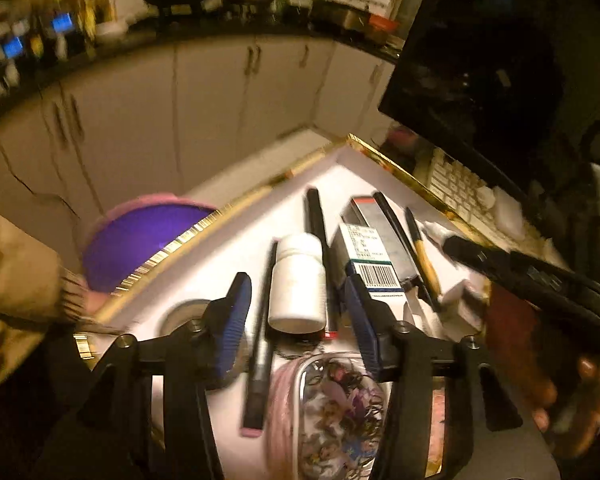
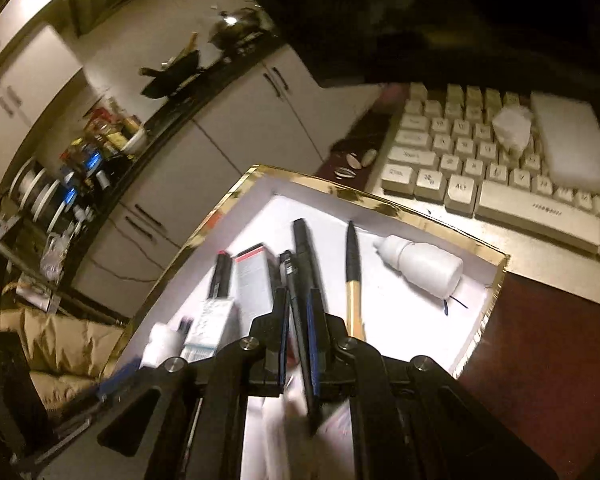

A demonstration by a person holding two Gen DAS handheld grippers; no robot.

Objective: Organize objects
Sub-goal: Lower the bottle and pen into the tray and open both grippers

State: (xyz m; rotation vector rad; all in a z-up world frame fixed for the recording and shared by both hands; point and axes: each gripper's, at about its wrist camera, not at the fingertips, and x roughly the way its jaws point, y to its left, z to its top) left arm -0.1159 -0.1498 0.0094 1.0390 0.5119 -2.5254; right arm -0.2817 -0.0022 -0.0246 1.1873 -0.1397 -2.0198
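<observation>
Blue ribbed right fingers [image 2: 314,332] around slim black pen [image 2: 296,304].

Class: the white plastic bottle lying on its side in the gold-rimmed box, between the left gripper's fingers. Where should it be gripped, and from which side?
Grip the white plastic bottle across its round body, mid-length, coming from above. It lies flat; the open left gripper already straddles it. A black pen and a barcoded carton crowd its sides, so it's probably a tight fit.
</observation>
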